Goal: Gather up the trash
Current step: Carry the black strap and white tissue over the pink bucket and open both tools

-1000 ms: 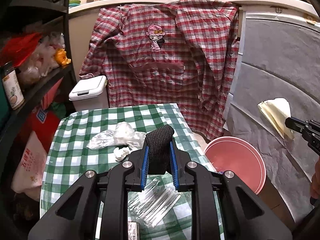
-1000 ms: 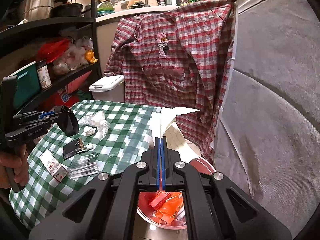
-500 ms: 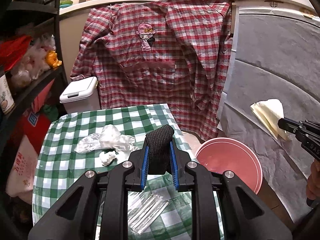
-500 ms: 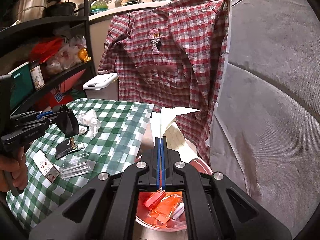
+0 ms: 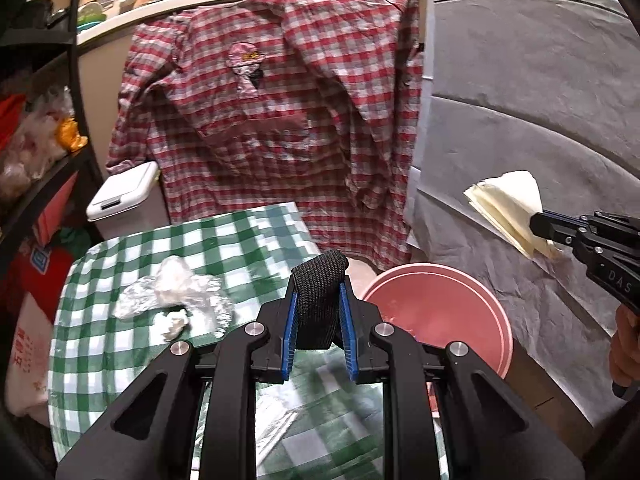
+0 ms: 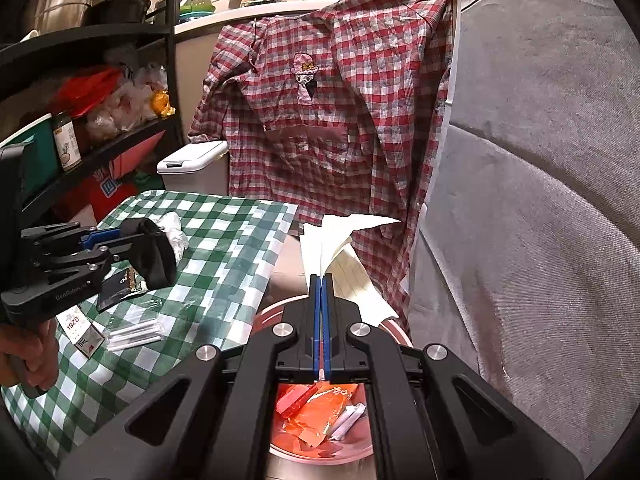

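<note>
Green-checked cloth table [image 5: 120, 360] lies under the left gripper [image 5: 319, 312] clamping a black woven strap [image 5: 318, 300], the right gripper [image 6: 321, 280] pinching folded paper [image 6: 332, 240] above the pink bin [image 5: 492, 304].

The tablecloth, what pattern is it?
Green and white checks on the tablecloth, clearest in the right wrist view.

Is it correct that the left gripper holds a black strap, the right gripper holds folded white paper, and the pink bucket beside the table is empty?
Not quite. The pink bucket is not empty: the right wrist view shows orange and white wrappers inside it. The rest holds: the left gripper is closed on the black strap, and the right gripper pinches the folded white paper.
</note>
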The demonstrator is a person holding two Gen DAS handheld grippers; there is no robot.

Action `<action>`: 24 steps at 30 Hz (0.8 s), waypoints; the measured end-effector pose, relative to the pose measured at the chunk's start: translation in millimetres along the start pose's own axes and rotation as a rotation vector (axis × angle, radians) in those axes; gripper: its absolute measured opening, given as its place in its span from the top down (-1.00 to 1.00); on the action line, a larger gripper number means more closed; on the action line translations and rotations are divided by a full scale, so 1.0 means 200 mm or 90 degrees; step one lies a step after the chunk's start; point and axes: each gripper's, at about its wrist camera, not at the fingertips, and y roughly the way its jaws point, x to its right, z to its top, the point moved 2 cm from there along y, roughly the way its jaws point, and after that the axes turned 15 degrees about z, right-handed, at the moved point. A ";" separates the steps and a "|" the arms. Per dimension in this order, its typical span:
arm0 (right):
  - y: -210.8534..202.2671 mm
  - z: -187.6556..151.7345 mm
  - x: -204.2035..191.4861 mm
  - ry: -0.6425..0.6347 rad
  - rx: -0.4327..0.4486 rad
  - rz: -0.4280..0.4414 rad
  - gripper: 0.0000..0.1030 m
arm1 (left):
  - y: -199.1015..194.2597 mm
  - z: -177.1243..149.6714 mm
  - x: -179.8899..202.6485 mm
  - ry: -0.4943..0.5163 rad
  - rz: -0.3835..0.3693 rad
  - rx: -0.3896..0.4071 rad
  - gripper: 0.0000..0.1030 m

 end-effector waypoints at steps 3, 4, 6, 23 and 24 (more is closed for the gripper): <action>0.00 0.00 0.01 0.001 -0.002 -0.003 0.98 | 0.02 0.01 0.05 0.000 -0.018 -0.005 0.63; 0.00 0.00 0.01 0.003 -0.003 -0.003 0.98 | 0.03 0.01 0.06 -0.001 -0.022 -0.006 0.63; 0.00 -0.01 0.03 0.006 -0.005 -0.005 0.98 | 0.04 0.02 0.10 -0.005 -0.035 -0.011 0.63; 0.05 -0.06 0.13 0.053 -0.040 -0.003 0.86 | 0.10 0.00 0.39 0.045 -0.084 -0.034 0.12; 0.06 -0.06 0.14 0.055 -0.043 -0.002 0.83 | 0.10 0.00 0.39 0.045 -0.083 -0.032 0.12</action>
